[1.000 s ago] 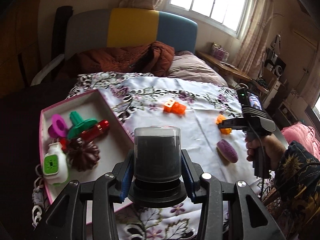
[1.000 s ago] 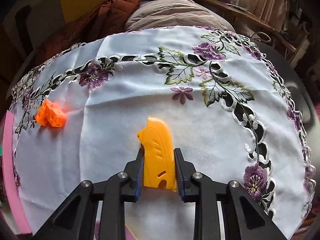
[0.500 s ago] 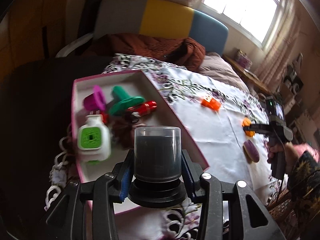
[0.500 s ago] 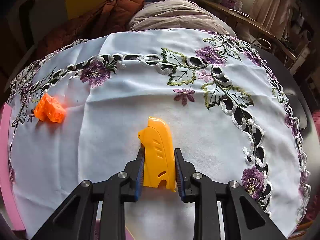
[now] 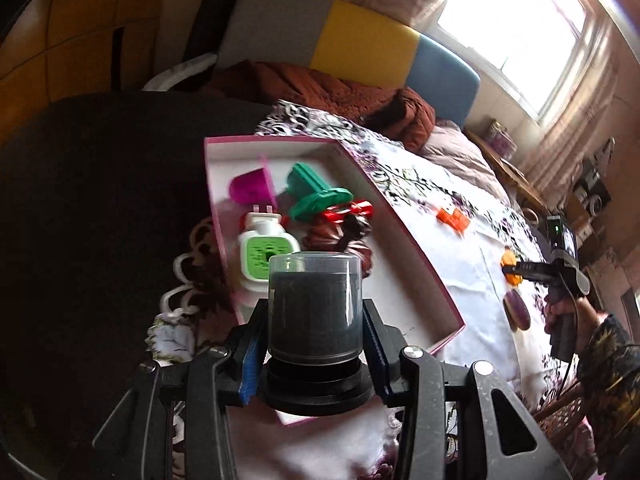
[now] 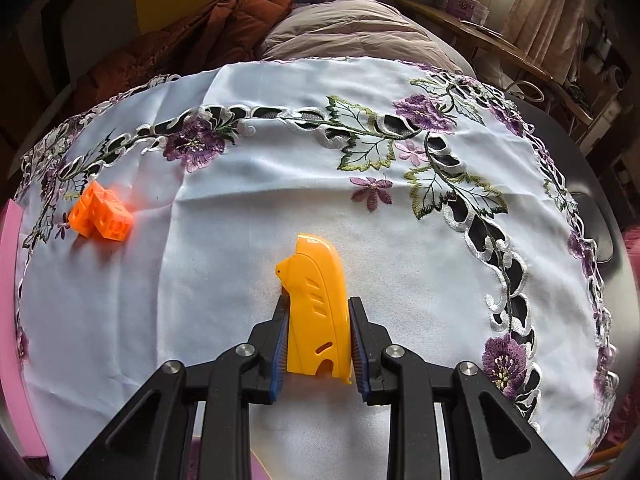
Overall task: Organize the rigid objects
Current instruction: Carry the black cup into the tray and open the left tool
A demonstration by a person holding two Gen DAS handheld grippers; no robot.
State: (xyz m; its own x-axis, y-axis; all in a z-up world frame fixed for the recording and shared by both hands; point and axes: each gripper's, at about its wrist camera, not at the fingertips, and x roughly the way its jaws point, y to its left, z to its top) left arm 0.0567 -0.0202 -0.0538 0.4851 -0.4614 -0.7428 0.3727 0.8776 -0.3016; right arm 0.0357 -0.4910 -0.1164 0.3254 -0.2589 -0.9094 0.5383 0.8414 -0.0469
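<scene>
On the far left lies the dark bare table (image 5: pixel 92 216); the cloth (image 5: pixel 476 264) ends in a lace edge just left of the box (image 5: pixel 416 240). The box is shallow, pink-rimmed and white inside, and sits on the cloth's left part. Its far half is crowded with a magenta cup (image 5: pixel 252 187), a green piece (image 5: pixel 316 194), a red piece (image 5: pixel 349 210), a brown ridged item (image 5: pixel 340 240) and a white device (image 5: pixel 266 252) with a green face. The near half of its floor is bare, up to the near right corner.

The left gripper (image 5: pixel 316 344) hangs over that near half, its blue pads clamped on the jar (image 5: pixel 315 308). The jar is a clear-topped cylinder filled with something dark, standing upright on a wider black base.

Right of the box the cloth is mostly bare and white. An orange block (image 6: pixel 100 216) lies alone near the box's long right wall, well apart from everything else.

Further right, the right gripper (image 6: pixel 318 344) pinches the yellow shell (image 6: pixel 318 300) between its pads. The shell is a glossy curved plastic piece with three slits and a slot. Its far end touches or nearly touches the cloth; I cannot tell which. In the left view a purple oval (image 5: pixel 516 310) lies just beside this gripper, with the hand (image 5: pixel 560 312) at its grip. Beyond, the embroidered border curves to the cloth's right edge.
</scene>
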